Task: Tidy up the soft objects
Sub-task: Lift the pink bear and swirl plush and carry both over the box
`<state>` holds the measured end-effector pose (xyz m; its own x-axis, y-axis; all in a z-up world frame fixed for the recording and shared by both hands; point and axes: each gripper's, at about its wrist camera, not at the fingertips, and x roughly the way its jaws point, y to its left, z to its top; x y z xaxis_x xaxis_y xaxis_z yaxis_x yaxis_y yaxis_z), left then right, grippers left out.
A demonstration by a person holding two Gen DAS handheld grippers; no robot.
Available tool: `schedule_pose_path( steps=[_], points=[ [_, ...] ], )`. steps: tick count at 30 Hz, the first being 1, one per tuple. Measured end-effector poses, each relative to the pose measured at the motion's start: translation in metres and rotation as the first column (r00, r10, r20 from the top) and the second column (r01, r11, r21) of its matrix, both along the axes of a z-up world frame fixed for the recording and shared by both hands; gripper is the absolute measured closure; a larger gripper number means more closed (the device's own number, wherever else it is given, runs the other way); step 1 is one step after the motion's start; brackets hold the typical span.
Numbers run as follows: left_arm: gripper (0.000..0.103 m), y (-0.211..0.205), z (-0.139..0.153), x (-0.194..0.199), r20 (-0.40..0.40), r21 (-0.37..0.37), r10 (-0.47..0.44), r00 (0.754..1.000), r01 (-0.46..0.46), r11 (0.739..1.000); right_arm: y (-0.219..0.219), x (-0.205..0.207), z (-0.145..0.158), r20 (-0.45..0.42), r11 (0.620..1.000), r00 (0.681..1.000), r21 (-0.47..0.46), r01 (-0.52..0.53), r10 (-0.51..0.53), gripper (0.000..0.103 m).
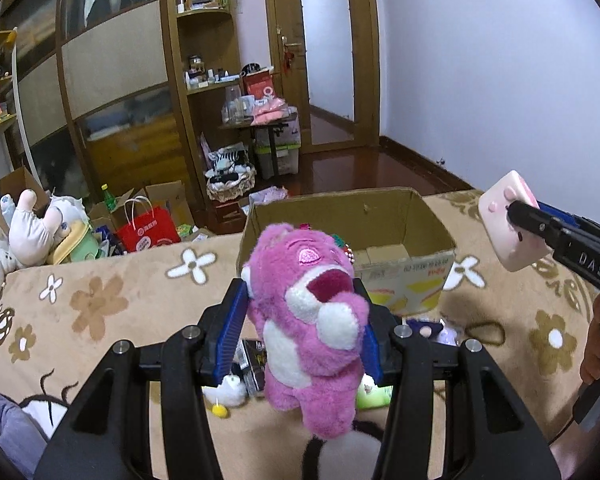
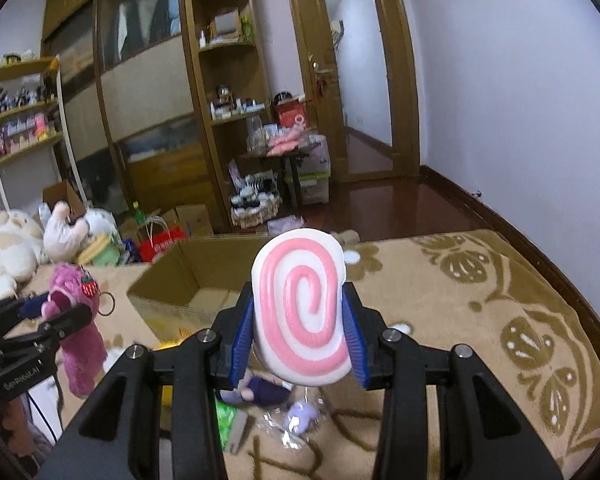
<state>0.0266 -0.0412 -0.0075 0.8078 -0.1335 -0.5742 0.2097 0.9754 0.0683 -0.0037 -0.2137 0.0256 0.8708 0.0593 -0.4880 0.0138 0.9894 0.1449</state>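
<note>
My left gripper (image 1: 306,316) is shut on a pink plush bear (image 1: 312,320) and holds it above the bed, just in front of an open cardboard box (image 1: 404,216). My right gripper (image 2: 300,320) is shut on a white squishy with a pink swirl (image 2: 300,308), held above the bed near the box (image 2: 160,284). The left wrist view shows that squishy (image 1: 504,228) at right, level with the box's right side. The right wrist view shows the bear (image 2: 76,320) at left.
Small soft toys lie on the flowered blanket (image 1: 112,300) under the grippers: a white one (image 1: 230,390), a green one (image 1: 374,394), purple ones (image 2: 300,416). Large plush toys (image 1: 32,228) and a red bag (image 1: 148,232) sit left of the bed. Shelves and a door stand behind.
</note>
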Motion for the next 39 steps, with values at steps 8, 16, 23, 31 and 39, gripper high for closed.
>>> schedule_pose_path(
  steps=[8,16,23,31,39],
  points=[
    [0.054,0.004,0.03,0.02,0.057,-0.018,0.001,0.998,0.0,1.0,0.004,0.019,0.022,0.064,0.999,0.998,-0.032,-0.008,0.01,0.06],
    [0.054,0.005,0.049,0.054,0.116,-0.035,-0.003,0.993,0.007,0.999,0.017,0.048,0.035,0.126,0.995,0.992,-0.089,0.035,-0.024,0.06],
    [0.054,-0.003,0.042,0.089,0.115,-0.024,-0.03,0.993,0.033,0.999,0.023,0.076,0.027,0.122,0.994,0.991,-0.096,0.059,-0.047,0.06],
    [0.054,-0.01,0.015,0.117,0.094,-0.019,-0.045,0.995,0.047,0.999,0.022,0.098,-0.003,0.066,0.995,0.998,-0.093,0.024,-0.018,0.058],
    [0.053,-0.017,-0.018,0.144,0.005,-0.025,-0.054,0.999,0.054,0.998,0.027,0.113,-0.029,0.029,0.998,0.999,-0.055,-0.03,0.032,0.056]
  ],
)
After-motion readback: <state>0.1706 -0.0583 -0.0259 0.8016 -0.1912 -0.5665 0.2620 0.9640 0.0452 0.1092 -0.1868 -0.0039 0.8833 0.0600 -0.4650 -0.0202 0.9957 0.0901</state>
